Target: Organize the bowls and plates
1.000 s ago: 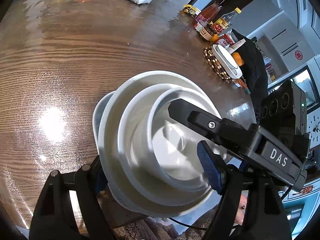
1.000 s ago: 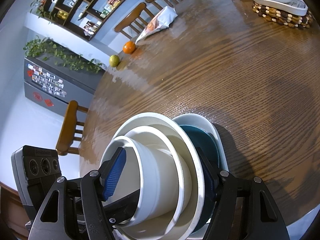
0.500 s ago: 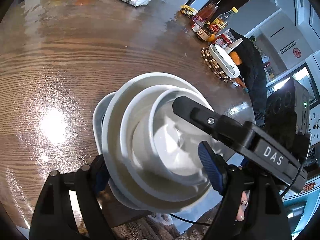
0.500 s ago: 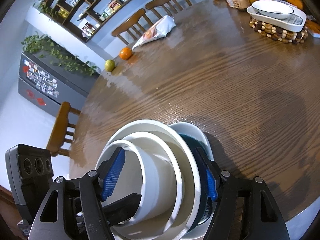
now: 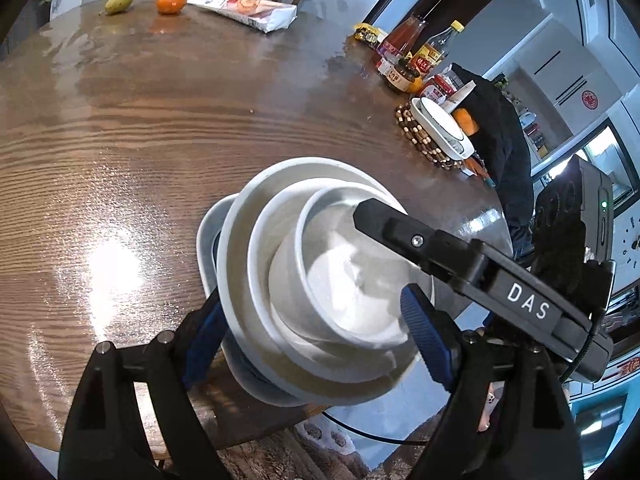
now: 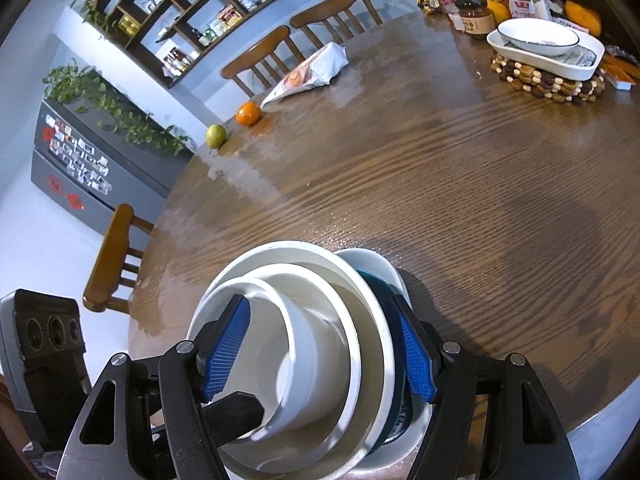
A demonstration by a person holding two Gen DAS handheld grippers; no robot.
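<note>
White letters "DAS" mark the right tongs (image 5: 404,248) where they cross the left wrist view at 4 o'clock. Red and yellow bottle labels (image 5: 424,62) at 1 o'clock are too small to read. A nested stack of white bowls (image 6: 304,344) sits on a white plate, a dark teal dish (image 6: 380,288) mostly hidden between them, at the table (image 6: 460,184) edge, 6 o'clock. The left tongs (image 5: 316,332) have just been opening and straddle the stack; whether their pads touch it I cannot tell. The right tongs (image 6: 320,352) straddle it likewise.
</note>
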